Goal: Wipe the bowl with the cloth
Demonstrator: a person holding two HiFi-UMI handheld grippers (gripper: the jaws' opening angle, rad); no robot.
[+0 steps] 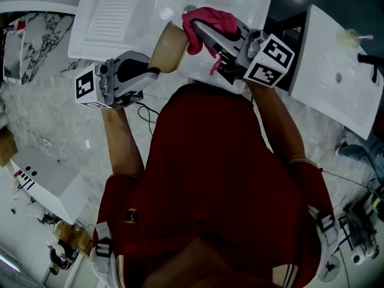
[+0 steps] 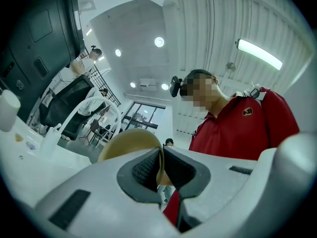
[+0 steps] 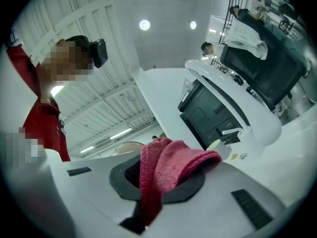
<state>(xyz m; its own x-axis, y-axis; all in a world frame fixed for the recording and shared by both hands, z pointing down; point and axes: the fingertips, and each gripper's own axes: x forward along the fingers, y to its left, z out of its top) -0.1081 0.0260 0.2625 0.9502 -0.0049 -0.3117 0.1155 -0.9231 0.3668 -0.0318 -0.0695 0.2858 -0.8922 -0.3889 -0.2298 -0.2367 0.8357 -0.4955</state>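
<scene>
Overall: a person in a red shirt (image 1: 222, 179) stands at a white sink unit (image 1: 120, 23) with a gripper in each hand.
Left gripper (image 1: 155, 71): its jaws are pressed together on the rim of the bowl (image 1: 168, 47); the left gripper view shows the thin rim pinched between the dark pads (image 2: 143, 170).
Right gripper (image 1: 203, 33): its jaws are clamped on the cloth (image 1: 210, 24), which bunches out past the tips and hangs down between them.
Bowl: tan, tipped on its side, held up over the near edge of the sink unit, between the two grippers. In the right gripper view its rim (image 3: 130, 147) shows just behind the cloth.
Cloth: pink and knitted, at the far right edge of the bowl. It seems to touch the bowl, though the head view does not settle it.
Surface: the sink unit has a ribbed draining board (image 1: 117, 8) at far left and a drain hole (image 1: 189, 8) beyond the bowl. A second white basin (image 1: 336, 71) stands apart on the right.
Floor: pale and marbled (image 1: 48, 107), with a white box (image 1: 48, 179) at near left.
Room: high white ceiling with round lamps (image 2: 159, 42) and a strip light (image 2: 259, 53), a dark appliance (image 3: 213, 118) on the counter, and other people far off by large windows (image 2: 143, 115).
</scene>
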